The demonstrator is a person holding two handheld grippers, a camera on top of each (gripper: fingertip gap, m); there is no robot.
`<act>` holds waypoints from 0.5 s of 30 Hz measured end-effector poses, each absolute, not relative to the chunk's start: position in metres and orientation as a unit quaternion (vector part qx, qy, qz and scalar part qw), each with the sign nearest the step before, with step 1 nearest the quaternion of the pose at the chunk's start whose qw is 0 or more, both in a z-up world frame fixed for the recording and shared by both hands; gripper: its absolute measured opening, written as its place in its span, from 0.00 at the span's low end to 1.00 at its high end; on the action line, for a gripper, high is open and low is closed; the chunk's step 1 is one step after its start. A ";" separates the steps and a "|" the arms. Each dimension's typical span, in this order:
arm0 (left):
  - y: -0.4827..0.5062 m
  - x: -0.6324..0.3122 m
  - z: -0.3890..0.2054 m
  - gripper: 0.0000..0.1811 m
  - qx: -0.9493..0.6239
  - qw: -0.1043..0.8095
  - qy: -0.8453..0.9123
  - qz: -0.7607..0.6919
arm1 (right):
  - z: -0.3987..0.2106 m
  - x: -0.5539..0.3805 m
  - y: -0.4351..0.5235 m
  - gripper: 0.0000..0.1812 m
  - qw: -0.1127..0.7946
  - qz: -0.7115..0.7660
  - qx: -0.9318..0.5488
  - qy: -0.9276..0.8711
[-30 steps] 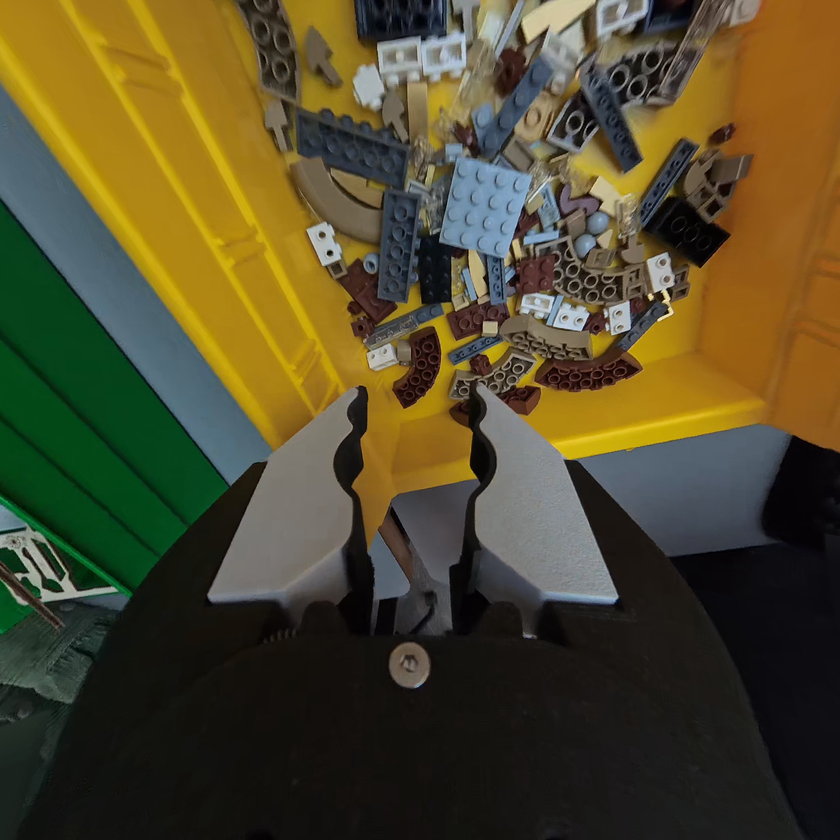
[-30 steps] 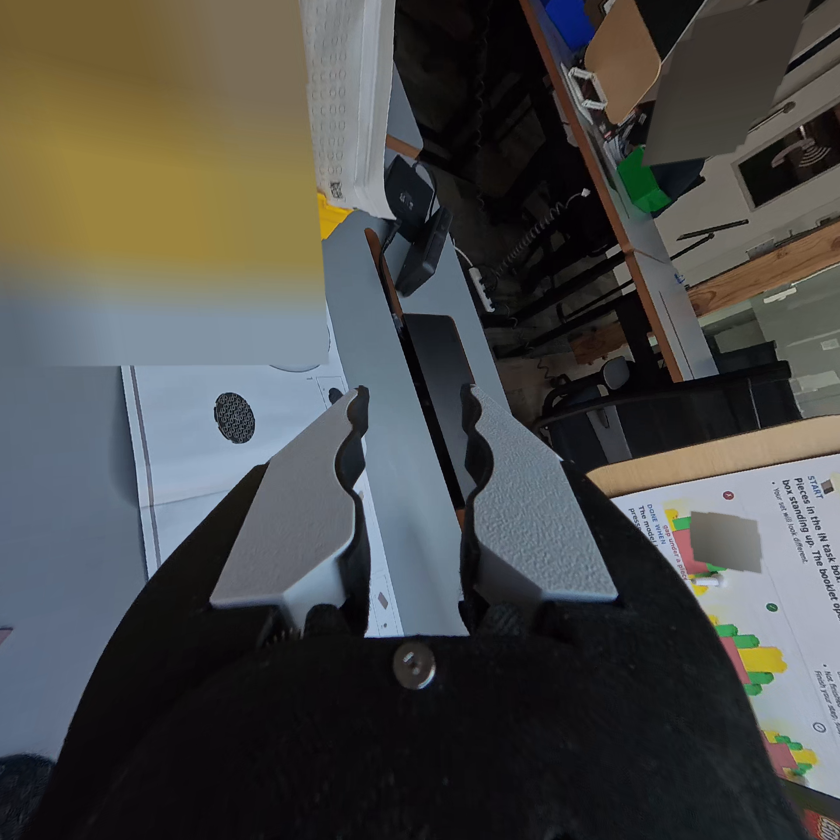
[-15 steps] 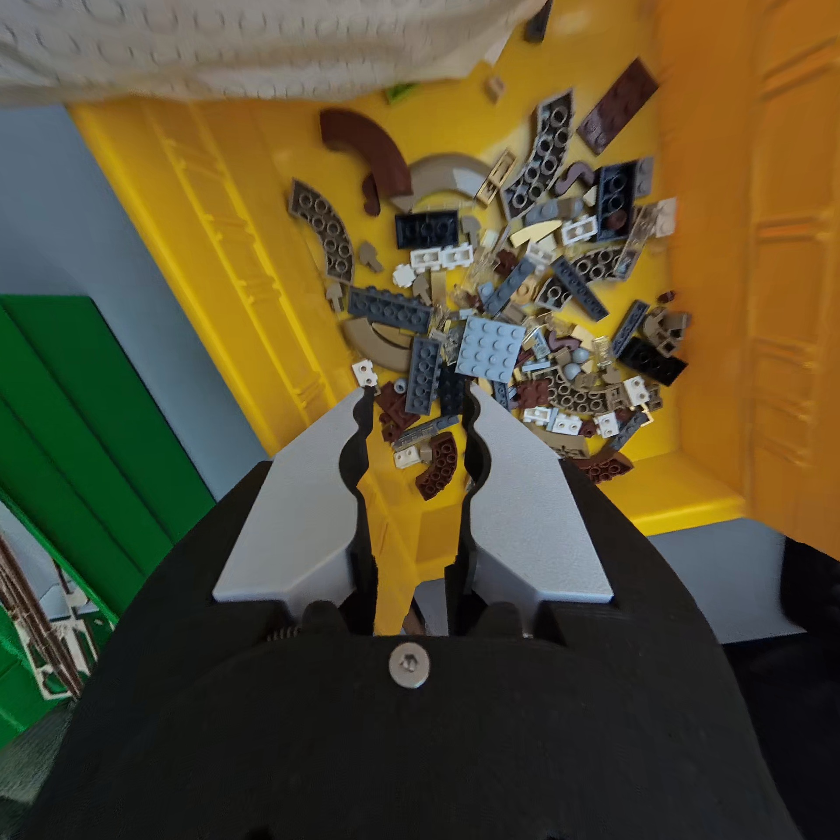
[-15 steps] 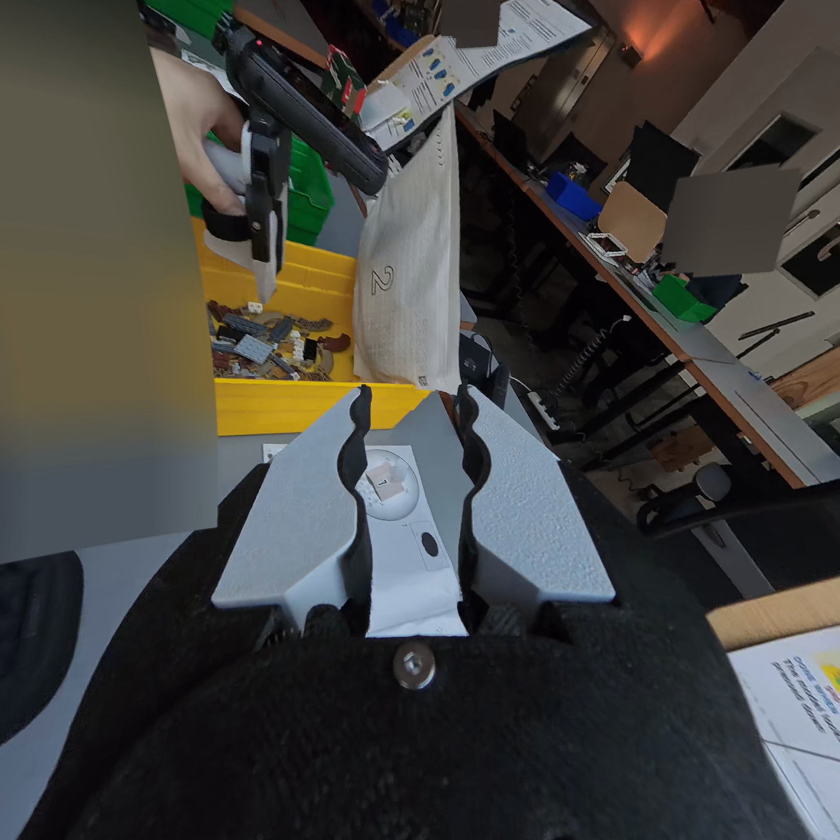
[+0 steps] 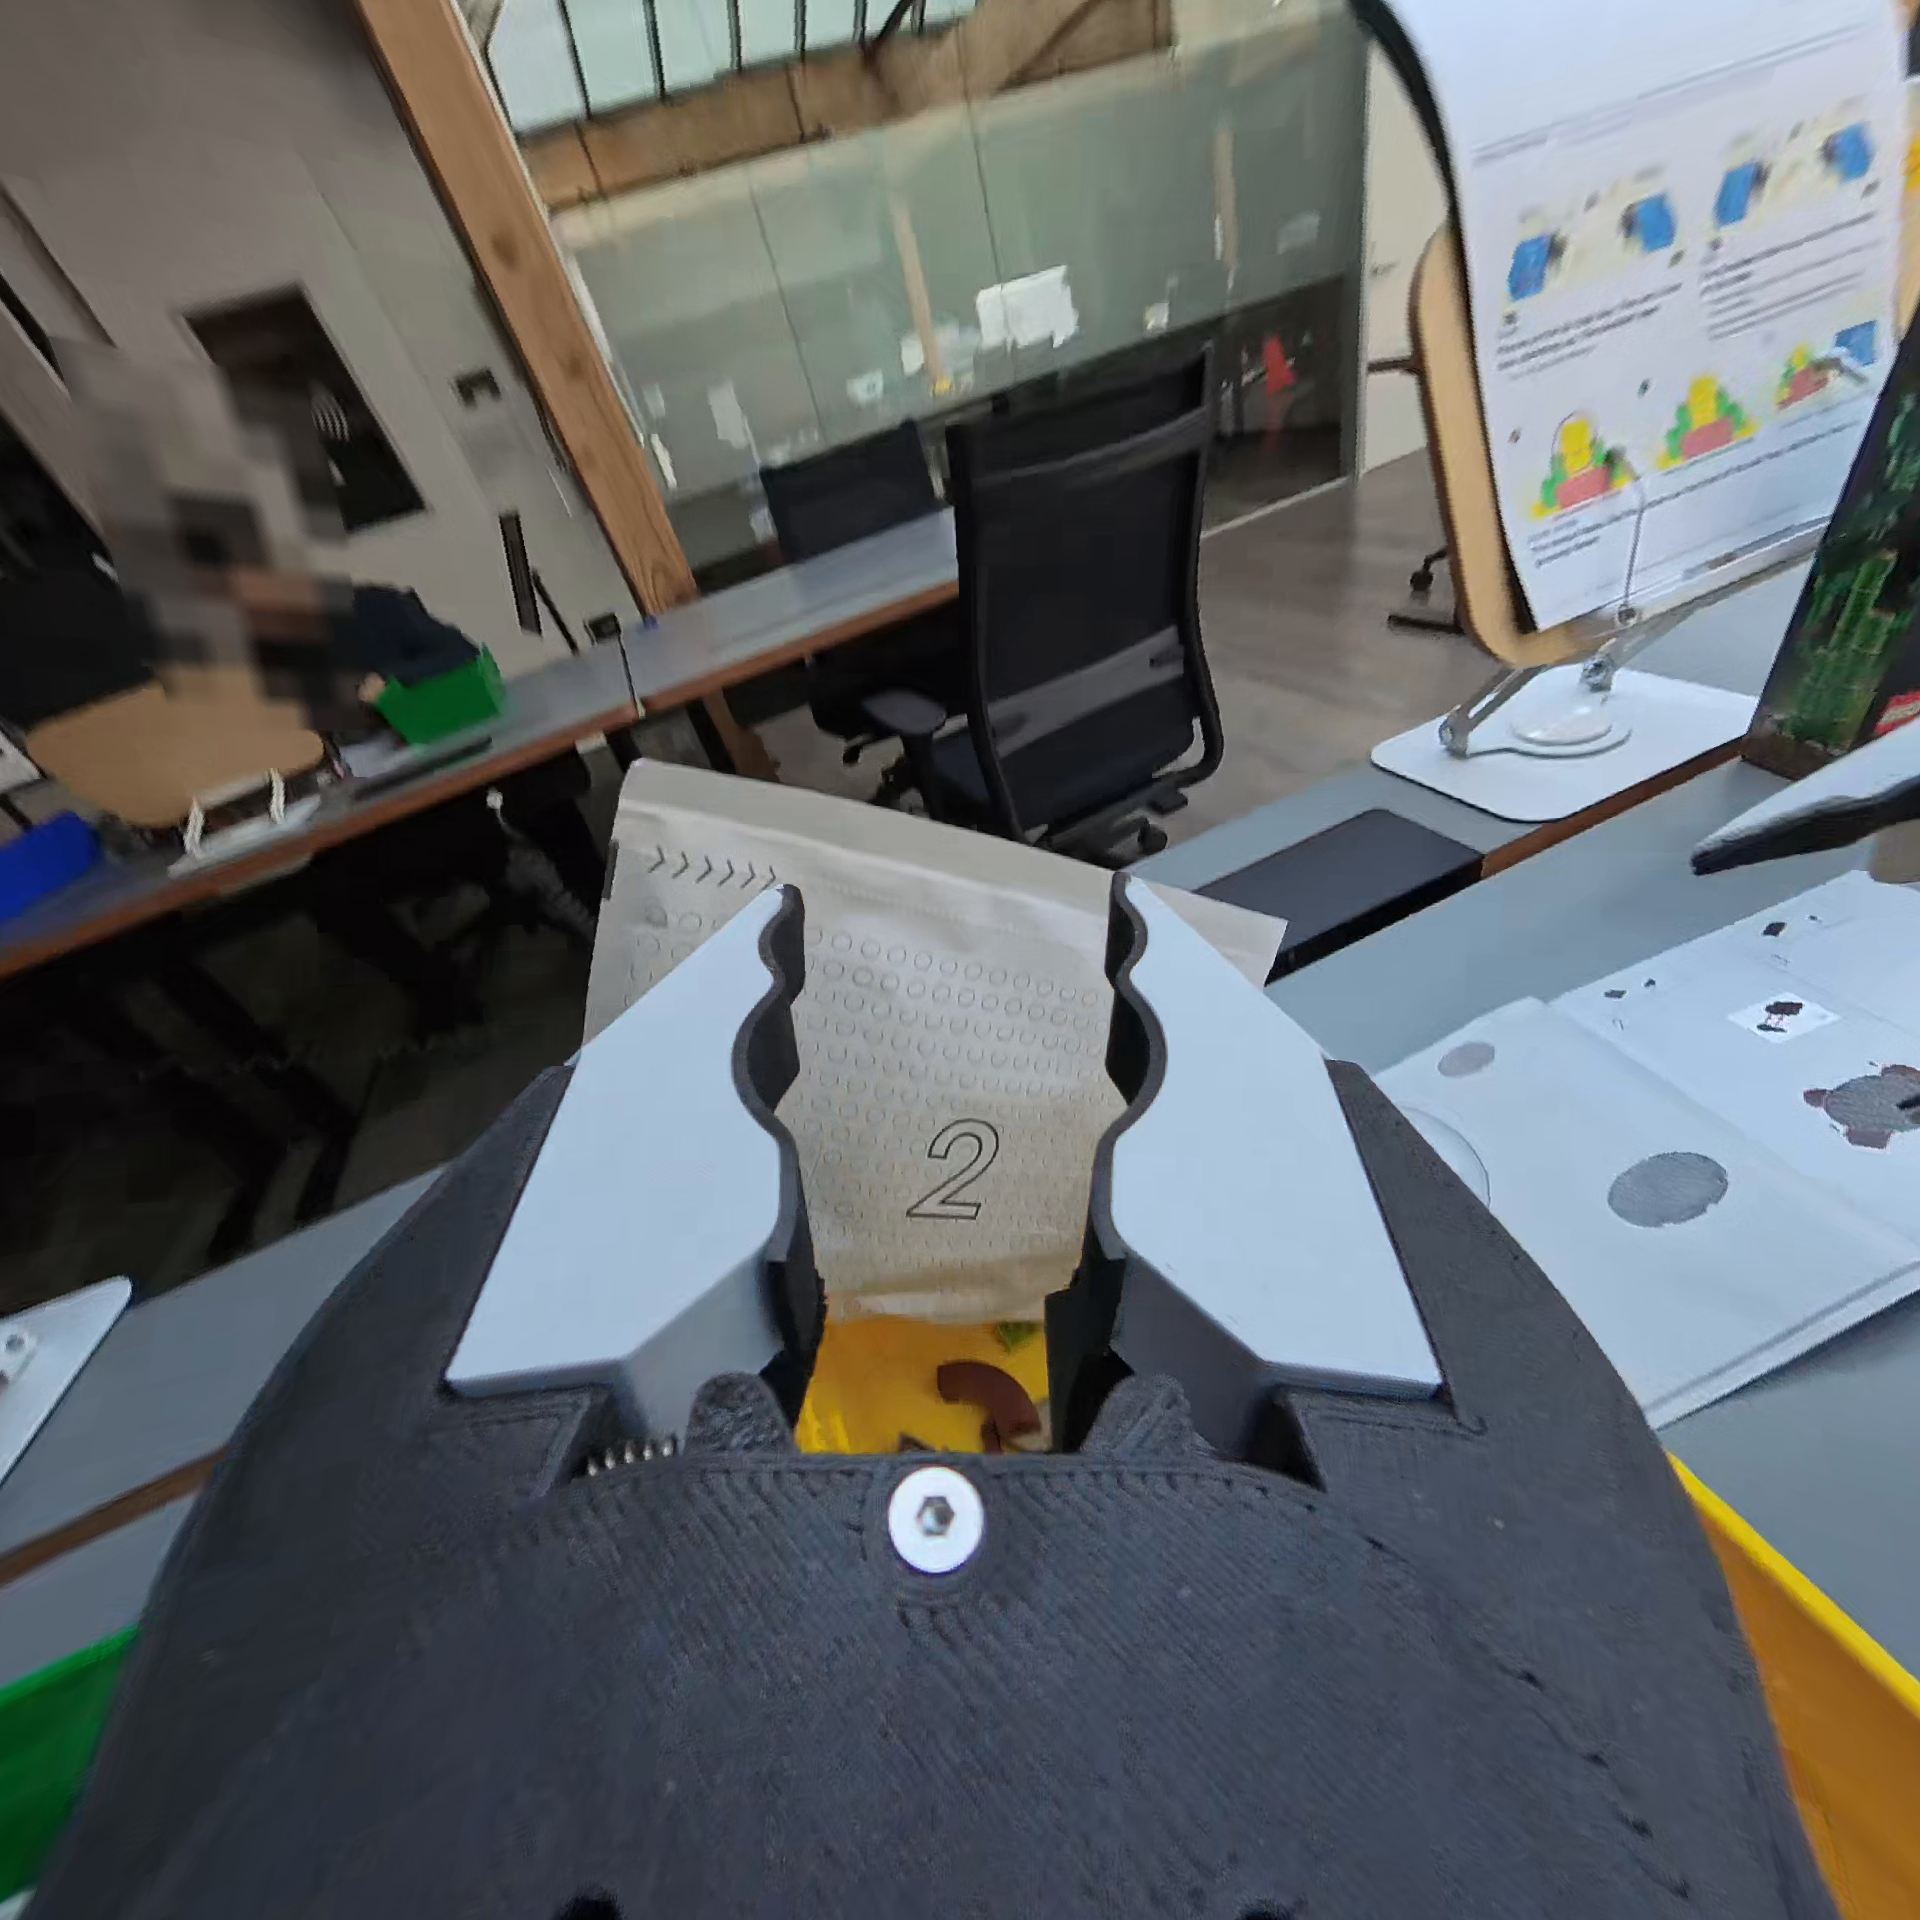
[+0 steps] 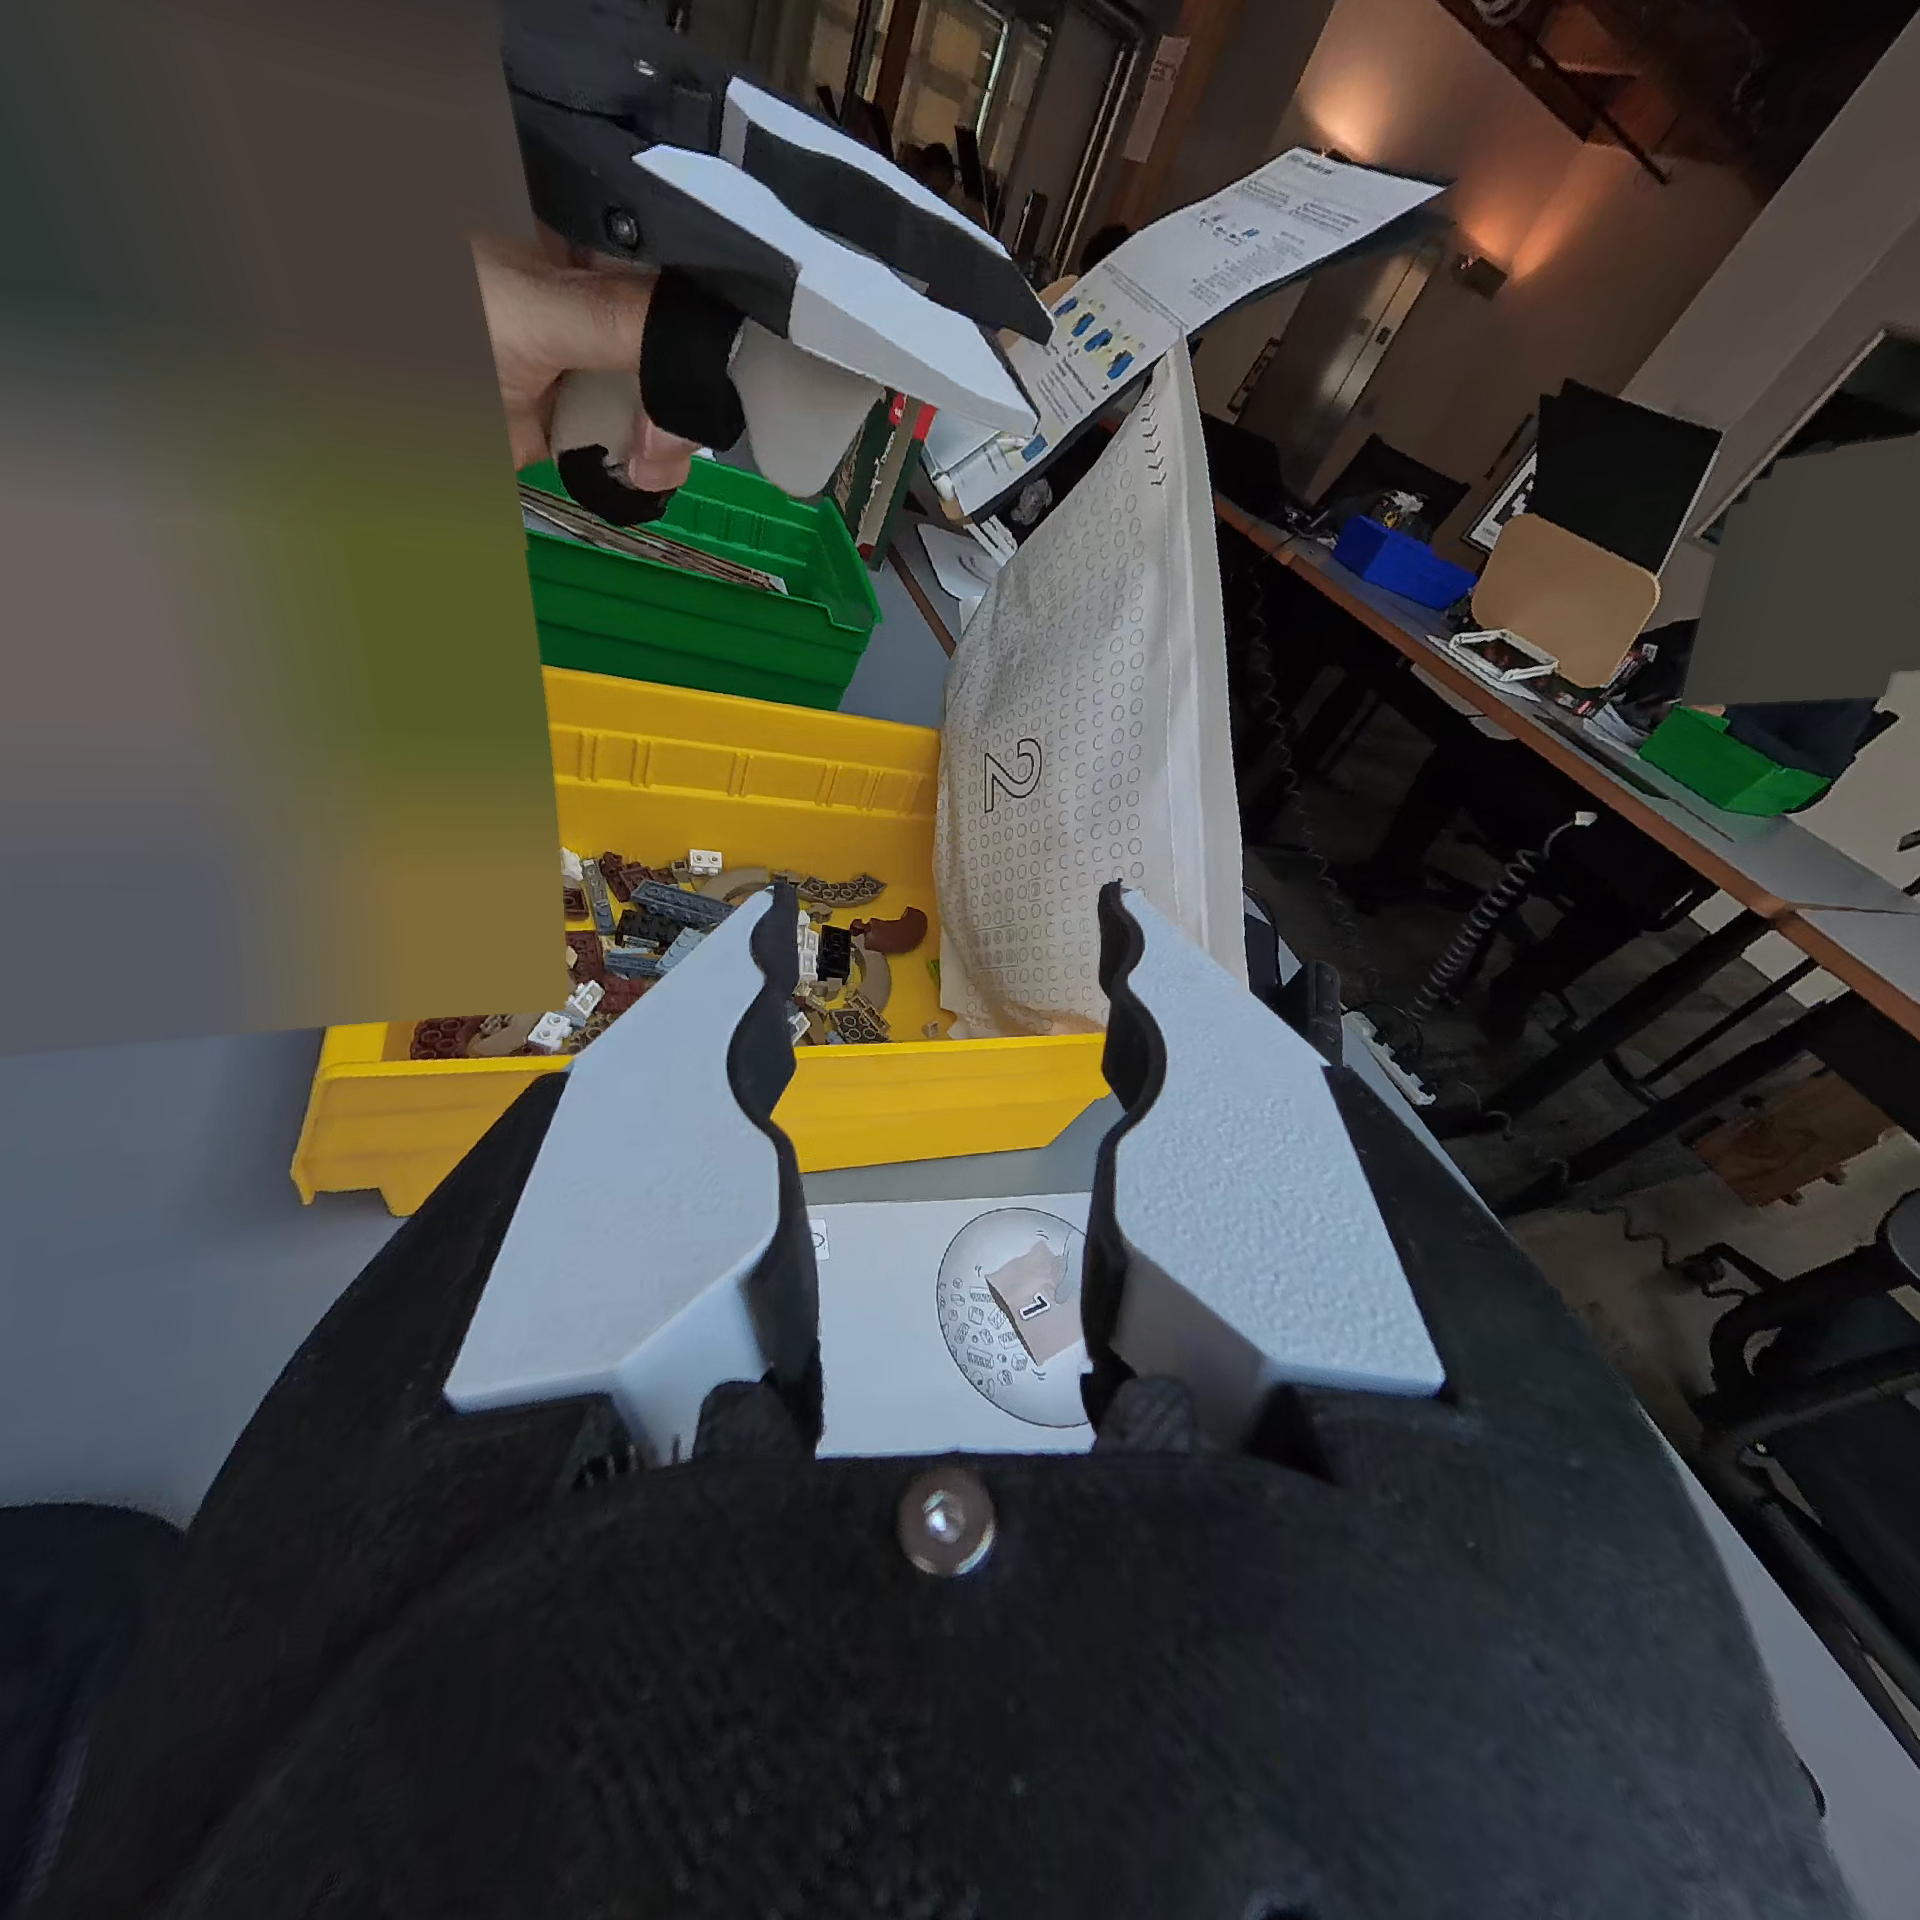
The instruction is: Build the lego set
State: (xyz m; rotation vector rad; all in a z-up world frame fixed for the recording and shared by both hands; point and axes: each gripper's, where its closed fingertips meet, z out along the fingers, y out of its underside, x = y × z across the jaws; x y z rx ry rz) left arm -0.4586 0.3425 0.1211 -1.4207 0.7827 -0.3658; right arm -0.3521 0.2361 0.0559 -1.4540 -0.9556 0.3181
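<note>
Left gripper (image 5: 951, 904): jaws apart, empty; you've lifted it from the brick pile to face the paper bag (image 5: 935, 1049) ahead.
Right gripper (image 6: 940, 904): spread, empty; now aimed at the yellow bin (image 6: 727, 1101).
Meaning: no brick picked yet.

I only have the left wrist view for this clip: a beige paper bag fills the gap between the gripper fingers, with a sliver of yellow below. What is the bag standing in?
Observer: The beige paper bag stands upright at one end of a yellow plastic bin.
Reviewer: Anything else in that bin?
Observer: A pile of loose grey, brown, tan and white bricks lies on its floor beside the bag.
Reviewer: What is the other gripper doing?
Observer: The right gripper is open and empty, above a white instruction booklet that lies on the table in front of the bin.
</note>
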 end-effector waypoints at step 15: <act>0.329 -0.470 -0.049 0.20 -0.836 0.281 0.465 -0.077 | 0.082 -0.326 0.232 0.27 0.676 0.068 -0.603 -0.418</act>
